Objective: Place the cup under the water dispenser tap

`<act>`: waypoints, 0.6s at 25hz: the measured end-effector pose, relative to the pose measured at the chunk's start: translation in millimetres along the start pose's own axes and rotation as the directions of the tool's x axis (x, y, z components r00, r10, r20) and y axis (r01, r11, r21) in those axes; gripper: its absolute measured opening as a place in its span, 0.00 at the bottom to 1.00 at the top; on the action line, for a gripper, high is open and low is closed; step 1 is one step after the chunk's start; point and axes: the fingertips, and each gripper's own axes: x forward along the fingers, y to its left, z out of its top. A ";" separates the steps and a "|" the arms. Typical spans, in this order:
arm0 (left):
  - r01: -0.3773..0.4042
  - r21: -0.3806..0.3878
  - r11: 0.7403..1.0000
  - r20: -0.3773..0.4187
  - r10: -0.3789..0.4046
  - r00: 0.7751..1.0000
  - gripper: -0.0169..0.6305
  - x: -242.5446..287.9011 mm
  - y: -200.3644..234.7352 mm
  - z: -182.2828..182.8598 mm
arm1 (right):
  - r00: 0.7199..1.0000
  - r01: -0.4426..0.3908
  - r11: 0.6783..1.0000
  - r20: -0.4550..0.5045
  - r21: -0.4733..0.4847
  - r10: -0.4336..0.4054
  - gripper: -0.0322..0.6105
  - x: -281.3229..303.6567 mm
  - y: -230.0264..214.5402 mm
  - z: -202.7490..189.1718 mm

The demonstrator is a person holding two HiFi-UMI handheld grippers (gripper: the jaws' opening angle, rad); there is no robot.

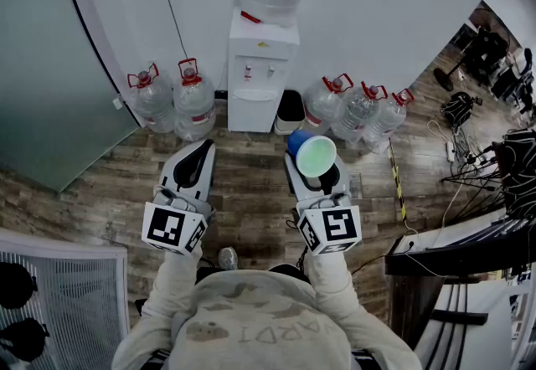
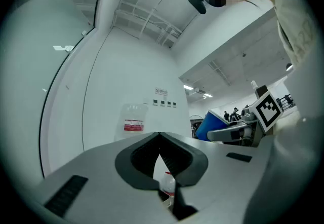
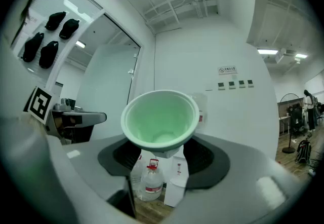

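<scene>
Carrying step: my right gripper [image 1: 311, 169] clamps the blue cup [image 1: 314, 155]; my left gripper [image 1: 198, 157] has jaws together, empty. Next I must advance to the water dispenser [image 1: 261, 88], well ahead, and reach its tap [image 1: 270, 71].

5 spare water bottles with red caps stand on the wood floor [image 1: 251, 184] along the foot of the white wall [image 1: 377, 17]: 2 at the left [image 1: 151, 99] [image 1: 193, 98], touching each other, and 3 at the right [image 1: 325, 102] [image 1: 358, 110] [image 1: 387, 119], packed in a row. A black bin [image 1: 290, 111] stands just beside the right group. A black cable [image 1: 167, 0] runs down the wall. A frosted glass panel [image 1: 42, 67] fills the left. A yellow-and-black strip [image 1: 396, 180] lies on the floor, near a dark desk [image 1: 452, 251] and loose cables [image 1: 456, 155]. A white mesh chair [image 1: 67, 293] stands at the lower left.
</scene>
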 end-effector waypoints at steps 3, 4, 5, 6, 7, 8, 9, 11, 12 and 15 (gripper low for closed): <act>0.014 0.008 1.000 -0.008 -0.014 1.000 0.04 2.1 3.1 2.1 | 1.000 0.007 1.000 0.001 -0.001 -0.007 0.47 4.8 1.8 -0.4; 0.018 0.008 1.000 -0.008 -0.018 1.000 0.04 2.8 5.2 2.4 | 1.000 0.009 1.000 0.001 -0.001 -0.009 0.47 7.0 2.8 -0.5; 0.021 0.008 1.000 -0.007 -0.021 1.000 0.04 3.5 7.8 2.5 | 1.000 0.011 1.000 0.001 -0.001 -0.011 0.47 9.4 3.8 -0.7; 0.024 0.008 1.000 -0.007 -0.024 1.000 0.04 4.4 10.7 2.4 | 1.000 0.014 1.000 0.000 -0.002 -0.014 0.47 12.0 5.0 -1.1; 0.026 0.007 1.000 -0.007 -0.026 1.000 0.04 5.3 13.8 2.0 | 1.000 0.017 1.000 -0.001 -0.003 -0.017 0.47 14.6 6.0 -1.7; 0.028 0.007 1.000 -0.008 -0.028 1.000 0.04 6.3 16.9 1.4 | 1.000 0.020 1.000 -0.002 -0.003 -0.020 0.47 17.2 7.0 -2.5; 0.031 0.006 0.999 -0.008 -0.031 0.999 0.04 7.3 20.1 0.7 | 1.000 0.024 1.000 -0.003 -0.003 -0.024 0.47 19.7 8.0 -3.3; 0.037 0.005 0.999 -0.008 -0.037 0.999 0.04 8.7 26.8 -0.8 | 0.999 0.033 0.999 -0.002 -0.001 -0.033 0.47 24.3 10.2 -4.8; 0.041 0.004 0.999 -0.009 -0.041 0.999 0.04 9.0 30.2 -1.6 | 0.999 0.040 0.999 -0.001 0.002 -0.040 0.47 26.2 11.4 -5.2; 0.054 -0.002 0.999 -0.013 -0.054 0.998 0.04 9.8 38.0 -4.0 | 0.998 0.058 0.998 -0.002 0.003 -0.058 0.47 30.7 14.7 -6.8</act>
